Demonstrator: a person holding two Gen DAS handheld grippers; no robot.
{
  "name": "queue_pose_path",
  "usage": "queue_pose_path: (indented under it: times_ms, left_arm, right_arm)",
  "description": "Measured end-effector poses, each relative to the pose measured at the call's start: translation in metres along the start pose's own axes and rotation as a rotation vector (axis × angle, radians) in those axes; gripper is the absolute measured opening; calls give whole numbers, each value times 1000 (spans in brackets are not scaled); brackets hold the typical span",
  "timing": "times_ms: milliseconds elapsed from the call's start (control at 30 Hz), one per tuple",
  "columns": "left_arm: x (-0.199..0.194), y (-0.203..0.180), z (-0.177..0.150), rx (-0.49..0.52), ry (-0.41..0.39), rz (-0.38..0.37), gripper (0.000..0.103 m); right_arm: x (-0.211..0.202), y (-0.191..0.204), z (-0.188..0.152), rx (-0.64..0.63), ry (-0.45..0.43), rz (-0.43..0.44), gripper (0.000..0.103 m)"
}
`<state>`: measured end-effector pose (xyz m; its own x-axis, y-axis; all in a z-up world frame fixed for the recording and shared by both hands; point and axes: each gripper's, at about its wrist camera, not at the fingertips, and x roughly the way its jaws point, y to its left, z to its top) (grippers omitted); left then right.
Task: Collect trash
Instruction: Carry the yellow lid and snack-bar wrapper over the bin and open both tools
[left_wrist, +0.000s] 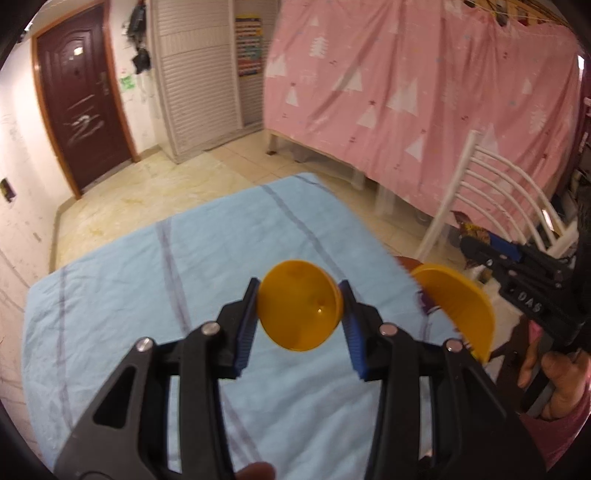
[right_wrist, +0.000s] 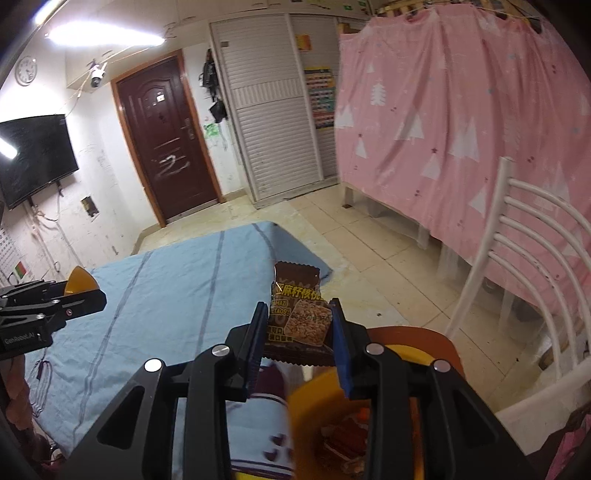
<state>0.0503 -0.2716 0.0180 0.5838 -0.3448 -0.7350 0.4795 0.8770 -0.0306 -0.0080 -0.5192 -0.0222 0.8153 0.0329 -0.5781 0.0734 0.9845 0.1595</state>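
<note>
My left gripper (left_wrist: 300, 308) is shut on a small yellow plastic cup (left_wrist: 300, 311), held on its side above the blue cloth table (left_wrist: 147, 280); the cup also shows at the left of the right wrist view (right_wrist: 82, 280). My right gripper (right_wrist: 298, 332) is shut on a brown snack wrapper (right_wrist: 301, 317) with yellow lettering, held above a larger yellow bowl (right_wrist: 314, 391) that has several wrappers inside. That bowl (left_wrist: 458, 310) is also at the right of the left wrist view, next to the right gripper (left_wrist: 517, 273).
A white slatted chair (right_wrist: 517, 258) stands right of the table. A pink curtain (left_wrist: 424, 85) covers a bed frame behind it. A brown door (right_wrist: 166, 140), a white louvred wardrobe (right_wrist: 277, 122) and a wall TV (right_wrist: 33, 155) are at the back. Tiled floor (right_wrist: 369, 243) lies between.
</note>
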Motion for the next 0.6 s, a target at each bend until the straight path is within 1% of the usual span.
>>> queue_pose_path:
  times_ms: [133, 333, 400, 467, 600]
  left_arm:
    - [12, -29, 10, 23, 16, -68, 40]
    - [38, -81, 18, 77, 59, -146, 40]
    - [46, -95, 19, 87, 71, -169, 40]
    - [54, -110, 22, 90, 80, -197, 40]
    - [65, -130, 26, 95, 97, -215, 40]
  right_arm:
    - [-1, -30, -10, 40, 5, -45, 27]
    - [11, -68, -38, 103, 58, -72, 27]
    - [16, -73, -42, 115, 72, -84, 27]
    - [19, -82, -50, 136, 87, -81, 27]
    - [26, -96, -60, 174, 115, -62, 30]
